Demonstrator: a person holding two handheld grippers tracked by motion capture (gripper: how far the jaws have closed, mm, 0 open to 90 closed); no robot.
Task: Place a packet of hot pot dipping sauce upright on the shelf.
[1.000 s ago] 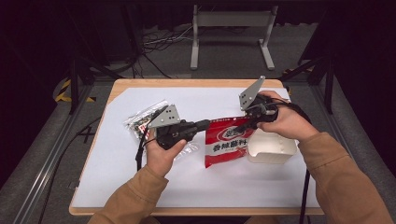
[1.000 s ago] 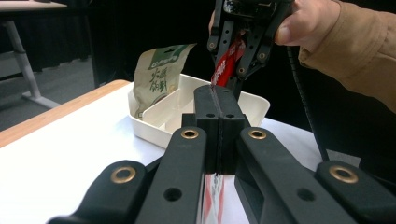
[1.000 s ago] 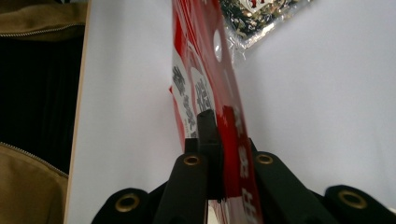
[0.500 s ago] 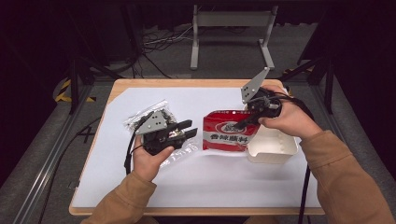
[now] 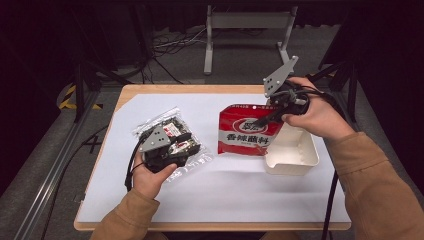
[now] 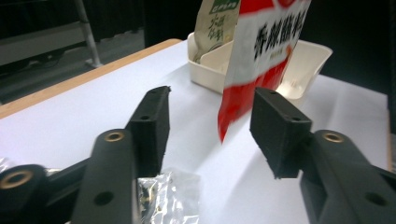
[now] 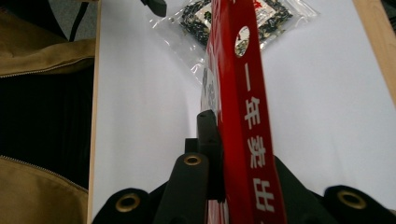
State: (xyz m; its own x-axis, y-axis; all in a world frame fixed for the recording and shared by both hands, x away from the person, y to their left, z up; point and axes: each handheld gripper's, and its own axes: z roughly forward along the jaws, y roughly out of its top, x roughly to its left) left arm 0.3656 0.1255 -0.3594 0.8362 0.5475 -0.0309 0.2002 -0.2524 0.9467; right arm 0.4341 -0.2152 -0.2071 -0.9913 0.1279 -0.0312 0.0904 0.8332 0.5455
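Observation:
A red sauce pouch with white lettering hangs upright over the white sheet, held by its top edge. My right gripper is shut on that edge; the right gripper view looks along the pouch, clamped between the jaws of that gripper. A clear bag of dark snack packets lies at the left. My left gripper hovers low over it. Its jaws have just been opening and stand apart with nothing between them. The pouch hangs farther off, and the bag lies under the left jaw.
A white plastic tray sits at the right, just beyond the pouch, with a pale packet leaning in it. The white sheet covers the wooden tabletop. Cables and a metal stand lie on the floor behind the table.
The left gripper let go of the pouch's left side, opened, and moved left and down over the clear bag. The right gripper lifted the pouch higher.

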